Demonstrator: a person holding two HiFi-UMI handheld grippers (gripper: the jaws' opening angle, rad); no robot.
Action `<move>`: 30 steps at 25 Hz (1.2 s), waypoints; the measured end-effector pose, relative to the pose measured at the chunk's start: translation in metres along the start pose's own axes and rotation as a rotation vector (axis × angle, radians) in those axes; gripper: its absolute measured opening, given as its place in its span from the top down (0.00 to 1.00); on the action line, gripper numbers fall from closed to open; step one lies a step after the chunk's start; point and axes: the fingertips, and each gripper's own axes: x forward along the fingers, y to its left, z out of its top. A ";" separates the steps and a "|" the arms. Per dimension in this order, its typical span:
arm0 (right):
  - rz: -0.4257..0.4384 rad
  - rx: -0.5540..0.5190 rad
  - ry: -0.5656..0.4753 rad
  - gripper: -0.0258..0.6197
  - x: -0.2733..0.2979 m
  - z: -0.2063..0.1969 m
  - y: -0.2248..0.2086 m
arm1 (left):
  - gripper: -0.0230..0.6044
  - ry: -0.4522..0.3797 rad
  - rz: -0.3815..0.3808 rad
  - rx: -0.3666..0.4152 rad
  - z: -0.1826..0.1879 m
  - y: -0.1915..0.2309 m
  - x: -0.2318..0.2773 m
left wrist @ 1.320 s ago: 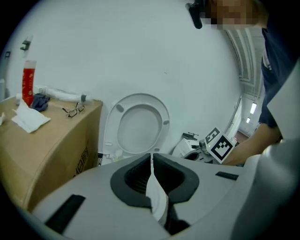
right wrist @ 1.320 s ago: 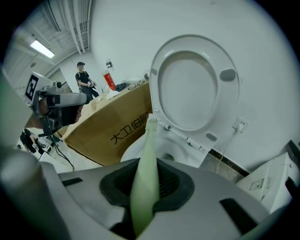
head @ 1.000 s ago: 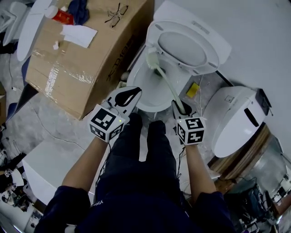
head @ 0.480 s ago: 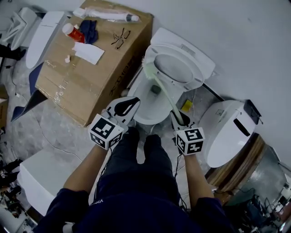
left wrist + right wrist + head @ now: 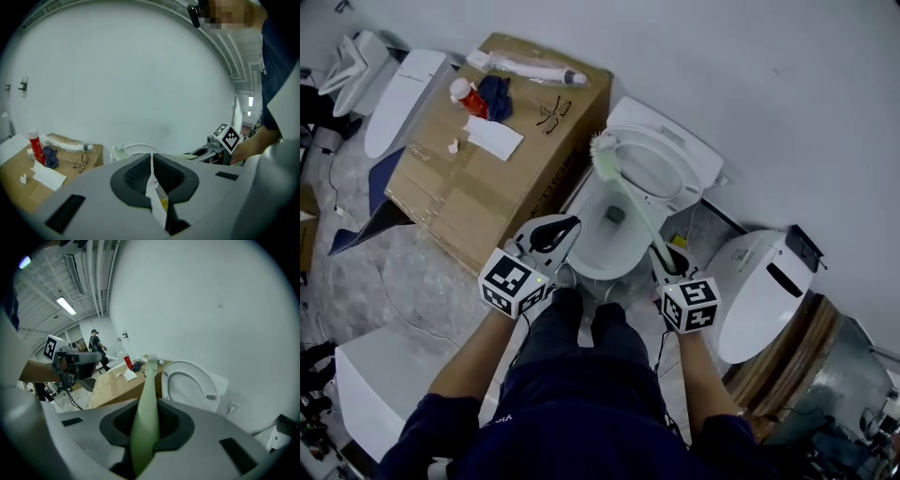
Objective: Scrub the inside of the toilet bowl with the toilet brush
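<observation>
- the toilet brush (image 5: 630, 202) is pinched at the near end of its pale green handle between the pads of the right gripper (image 5: 664, 258); in the right gripper view the handle fills the gap between the jaws
- the left gripper (image 5: 555, 231) is seen with its pads pressed together; only a thin white sliver shows between them and nothing is judged to be gripped
- the brush's long axis runs from the right gripper away from the person and to the left; the bristle head is up at the left edge of the raised toilet seat (image 5: 661, 173), out of the basin
- the toilet bowl (image 5: 581, 234) lies below the handle, between the bristles and the jaws, so the head is judged to need lowering and drawing back toward the person before the inside can be scrubbed
- the left gripper is held just beside the bowl's near left rim, but the brush is carried by the right one alone
- counted: one brush, two grippers, one open toilet in use, one further toilet unit (image 5: 764, 281) to its right, one cardboard box (image 5: 478, 187) to its left with one pair of glasses (image 5: 551, 114) on it
</observation>
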 end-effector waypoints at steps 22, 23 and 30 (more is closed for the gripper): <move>-0.027 -0.078 -0.216 0.86 -0.072 0.085 0.029 | 0.90 -0.146 0.007 0.127 0.080 -0.035 -0.049; -0.028 -0.079 -0.223 0.86 -0.076 0.087 0.030 | 0.90 -0.152 0.005 0.131 0.083 -0.038 -0.050; -0.025 -0.094 -0.277 0.86 -0.097 0.105 0.034 | 0.89 -0.187 0.001 0.154 0.101 -0.050 -0.053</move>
